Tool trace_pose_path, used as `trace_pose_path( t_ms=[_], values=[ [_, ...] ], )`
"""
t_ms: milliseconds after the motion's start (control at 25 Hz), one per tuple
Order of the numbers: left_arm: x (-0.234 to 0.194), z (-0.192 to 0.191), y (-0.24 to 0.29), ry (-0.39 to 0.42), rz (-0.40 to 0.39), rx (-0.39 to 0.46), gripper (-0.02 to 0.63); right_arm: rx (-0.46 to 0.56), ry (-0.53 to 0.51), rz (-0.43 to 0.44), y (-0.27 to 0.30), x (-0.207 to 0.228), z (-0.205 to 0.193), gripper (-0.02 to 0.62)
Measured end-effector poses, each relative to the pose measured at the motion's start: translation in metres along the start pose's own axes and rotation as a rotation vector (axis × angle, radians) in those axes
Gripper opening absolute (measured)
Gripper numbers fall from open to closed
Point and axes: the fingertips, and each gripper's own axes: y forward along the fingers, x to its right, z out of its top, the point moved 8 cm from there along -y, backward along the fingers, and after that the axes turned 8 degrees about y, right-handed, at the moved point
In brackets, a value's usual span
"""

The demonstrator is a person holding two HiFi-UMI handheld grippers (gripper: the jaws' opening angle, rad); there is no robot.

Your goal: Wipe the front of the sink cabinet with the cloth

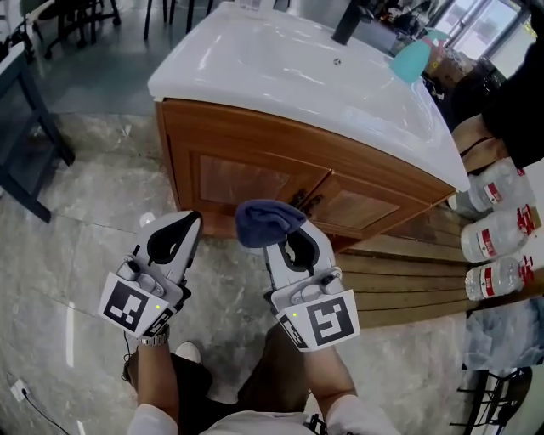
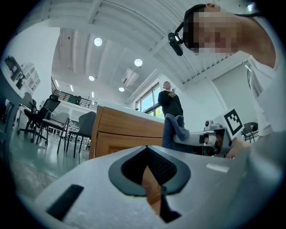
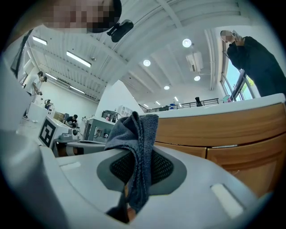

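The wooden sink cabinet [image 1: 255, 180] with its white sink top [image 1: 255, 76] stands just ahead of me. My right gripper [image 1: 291, 231] is shut on a dark blue cloth [image 1: 265, 221], which bunches up above the jaws a short way off the cabinet doors. In the right gripper view the cloth [image 3: 134, 134] hangs down between the pads of the gripper [image 3: 136, 179], with the cabinet [image 3: 232, 134] to the right. My left gripper [image 1: 189, 223] is held beside it, shut and holding nothing. In the left gripper view the jaws of that gripper [image 2: 147, 167] meet, with the cabinet [image 2: 120, 129] and cloth [image 2: 174, 129] beyond.
Several water bottles [image 1: 497, 234] lie at the right beside a wooden slatted platform [image 1: 408, 280]. A teal cup [image 1: 412, 59] and a black faucet [image 1: 348, 21] sit on the sink top. A dark table leg [image 1: 34, 127] stands at the left. A person [image 2: 171, 102] stands behind the cabinet.
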Motion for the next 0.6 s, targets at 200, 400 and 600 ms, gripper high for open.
trace_pose_path(
  t_ms=[200, 400, 600],
  values=[
    [0.002, -0.003, -0.011, 0.007, 0.016, -0.005, -0.003, 0.020, 0.031, 0.027, 0.026, -0.016, 0.006, 0.058],
    [-0.005, 0.000, -0.031, 0.014, 0.069, -0.006, -0.003, 0.039, 0.008, 0.103, 0.075, -0.051, 0.021, 0.058],
    [-0.012, -0.004, -0.048, 0.005, 0.136, -0.022, -0.003, 0.032, 0.005, 0.097, 0.126, -0.070, 0.027, 0.058]
  ],
)
